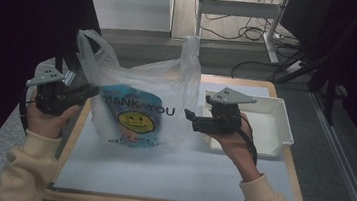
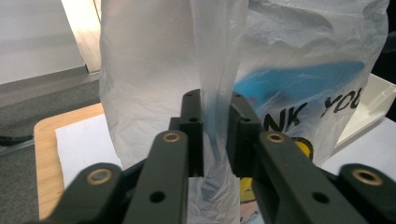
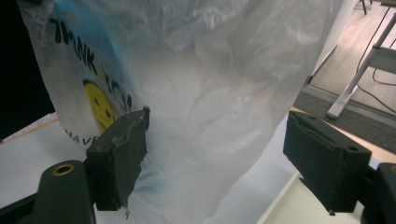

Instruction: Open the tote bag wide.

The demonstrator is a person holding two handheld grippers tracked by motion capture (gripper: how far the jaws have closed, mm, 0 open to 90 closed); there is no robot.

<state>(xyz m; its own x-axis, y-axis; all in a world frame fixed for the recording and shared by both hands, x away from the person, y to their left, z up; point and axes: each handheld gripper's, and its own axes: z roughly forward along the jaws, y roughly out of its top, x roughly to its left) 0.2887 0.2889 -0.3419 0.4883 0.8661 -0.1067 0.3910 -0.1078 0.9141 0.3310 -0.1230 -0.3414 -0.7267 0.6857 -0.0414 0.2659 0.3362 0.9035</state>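
Observation:
A thin white plastic bag (image 1: 141, 101) printed "THANK YOU" with a yellow smiley stands upright on the table mat, and something blue (image 2: 299, 77) shows through its wall. My left gripper (image 1: 92, 91) is at the bag's left side. In the left gripper view a fold of the bag (image 2: 215, 70) runs between the pads of the left gripper (image 2: 215, 107), which pinch it. My right gripper (image 1: 188, 119) hovers at the bag's right side. In the right gripper view the bag (image 3: 210, 93) bulges just ahead of the right gripper (image 3: 219, 126), whose jaws stand wide apart.
A white shallow tray (image 1: 275, 120) lies on the table at the right, just behind my right hand. A pale mat (image 1: 174, 170) covers the wooden tabletop. Cables (image 1: 254, 33) and a white table leg lie on the floor beyond the far edge.

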